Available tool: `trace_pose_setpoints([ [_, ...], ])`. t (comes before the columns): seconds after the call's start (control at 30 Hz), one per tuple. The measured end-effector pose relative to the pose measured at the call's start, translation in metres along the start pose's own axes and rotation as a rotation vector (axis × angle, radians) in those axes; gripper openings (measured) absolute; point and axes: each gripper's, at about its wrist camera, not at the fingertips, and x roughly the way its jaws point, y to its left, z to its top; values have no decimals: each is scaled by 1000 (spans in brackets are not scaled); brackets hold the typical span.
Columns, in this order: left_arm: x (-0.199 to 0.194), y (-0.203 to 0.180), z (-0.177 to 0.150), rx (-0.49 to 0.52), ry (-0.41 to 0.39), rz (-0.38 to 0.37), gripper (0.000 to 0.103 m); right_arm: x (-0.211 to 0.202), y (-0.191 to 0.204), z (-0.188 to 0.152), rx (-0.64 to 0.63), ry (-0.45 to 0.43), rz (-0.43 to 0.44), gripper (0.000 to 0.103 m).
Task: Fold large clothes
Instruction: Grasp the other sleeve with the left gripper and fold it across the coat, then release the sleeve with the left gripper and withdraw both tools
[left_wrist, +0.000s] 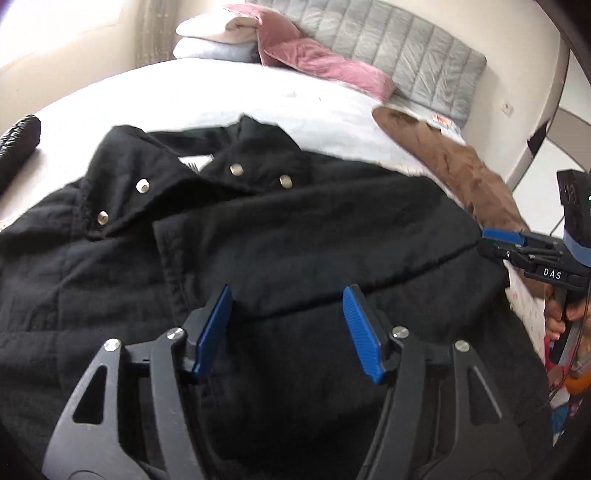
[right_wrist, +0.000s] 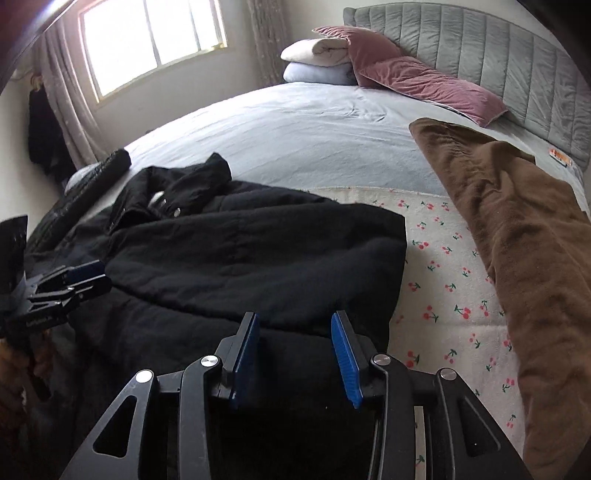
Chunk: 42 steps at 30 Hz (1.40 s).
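Note:
A large black jacket (left_wrist: 258, 236) with silver snaps lies spread on the bed, its right side folded over the middle; it also shows in the right wrist view (right_wrist: 251, 251). My left gripper (left_wrist: 288, 299) hovers open and empty above the jacket's lower middle. My right gripper (right_wrist: 293, 325) is open and empty above the jacket's lower right part. The right gripper shows at the right edge of the left wrist view (left_wrist: 491, 243), by the jacket's folded edge. The left gripper shows at the left edge of the right wrist view (right_wrist: 85, 277).
A brown blanket (right_wrist: 517, 240) lies to the right on a cherry-print cloth (right_wrist: 443, 295). Pink pillows (right_wrist: 417, 81), folded white bedding (right_wrist: 317, 59) and a grey headboard (right_wrist: 498, 55) are at the far end. A black quilted item (left_wrist: 16, 144) lies at the left. A window (right_wrist: 147, 37) is behind.

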Motion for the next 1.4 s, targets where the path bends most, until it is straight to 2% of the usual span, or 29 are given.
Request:
trace_pose_setpoints([
  [0.03, 6, -2, -9, 37, 15, 22, 65, 5, -2, -11, -25, 16, -24, 41],
  [0.07, 6, -5, -19, 76, -9, 32, 65, 9, -9, -22, -23, 33, -34, 41],
  [0.13, -2, -6, -24, 95, -18, 33, 66, 7, -25, -34, 4, 38, -45, 42],
  [0.17, -6, -6, -23, 97, -11, 39, 66, 2, -31, -36, 28, 56, -61, 49],
  [0.23, -19, -5, -21, 78, -19, 42, 66, -12, -43, -34, 114, 63, -18, 50],
  [0.3, -29, -1, -23, 49, -39, 5, 68, -30, -46, -31, 156, 19, 29, 50],
  [0.4, -19, 3, -36, 14, 3, -22, 74, -35, -37, -29, 165, 10, 64, 50],
  [0.47, -17, -1, -42, 38, -16, 7, 74, -17, -33, -35, 194, 71, 71, 51],
  [0.5, -21, -3, -43, 36, -12, 26, 74, -9, -29, -39, 188, 97, 41, 51],
  [0.57, -29, -5, -40, -10, 25, 68, 80, -11, -18, -41, 155, 82, -19, 52],
  [0.63, -45, -4, -40, -48, 45, 88, 83, -26, -11, -36, 210, 80, 16, 56],
  [0.7, -65, 0, -42, -76, 34, 112, 84, -49, 2, -29, 207, 46, 68, 63],
  [0.8, -99, 8, -47, -103, 22, 152, 90, -88, 28, -22, 168, 5, -11, 72],
  [0.87, -119, 17, -52, -139, 40, 189, 97, -109, 41, -21, 198, 0, -30, 76],
  [1.0, -156, 44, -62, -244, 71, 206, 98, -143, 70, -24, 192, -33, -45, 83],
  [1.07, -176, 58, -70, -284, 67, 216, 98, -152, 85, -27, 165, -42, -52, 84],
  [1.27, -229, 111, -100, -405, 30, 260, 98, -163, 119, -39, 141, -75, -55, 85],
  [1.4, -253, 157, -124, -503, 19, 277, 98, -153, 133, -47, 118, -65, -29, 86],
])
